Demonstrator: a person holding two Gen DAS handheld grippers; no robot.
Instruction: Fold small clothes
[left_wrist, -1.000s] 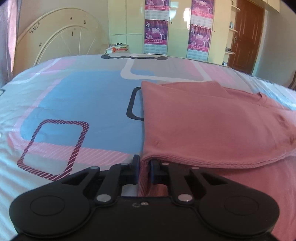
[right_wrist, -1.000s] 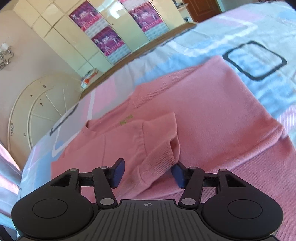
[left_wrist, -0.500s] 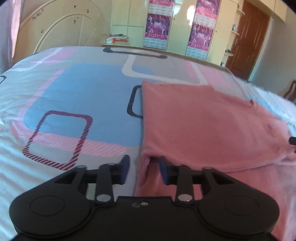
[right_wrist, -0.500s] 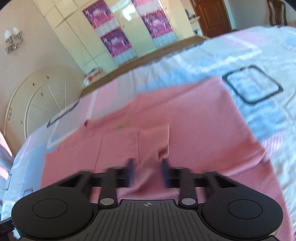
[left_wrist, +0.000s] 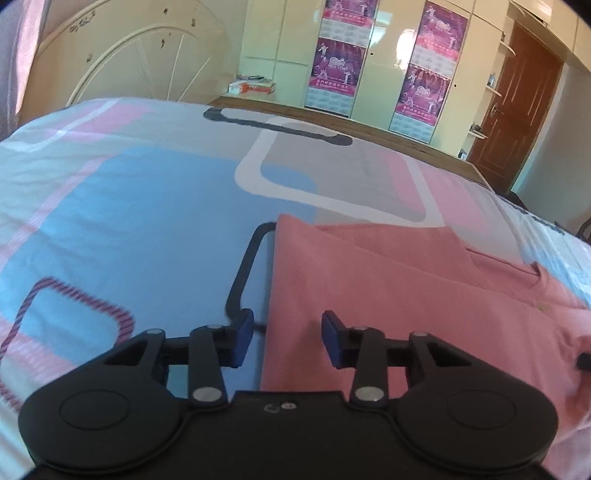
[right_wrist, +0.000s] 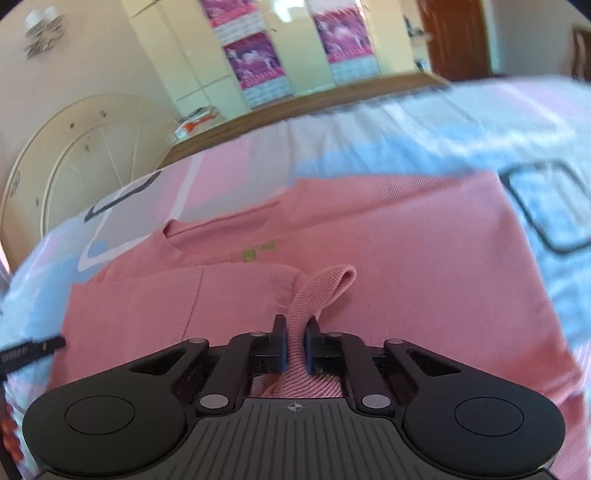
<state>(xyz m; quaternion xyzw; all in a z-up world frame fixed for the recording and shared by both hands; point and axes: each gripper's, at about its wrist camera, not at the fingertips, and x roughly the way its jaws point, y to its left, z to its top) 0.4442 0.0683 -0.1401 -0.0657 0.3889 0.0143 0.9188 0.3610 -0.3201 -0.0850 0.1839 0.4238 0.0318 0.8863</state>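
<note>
A pink sweater lies flat on the patterned bedsheet, one side folded over the body. My left gripper hovers over the sweater's left edge. Its jaws are closing, the edge lies between them, and the pads do not press on it. In the right wrist view my right gripper is shut on the ribbed sleeve cuff, which stands up in a loop above the sweater. The left gripper's tip shows at the left rim there.
A cream round headboard stands at the far left. Along the far side of the bed runs a wooden edge, with wardrobes with purple posters behind it. A brown door is at the back right. Bare sheet lies left of the sweater.
My left gripper let go of the sweater's edge, opened and moved along that edge. My right gripper closed on the sleeve cuff and rolled more level.
</note>
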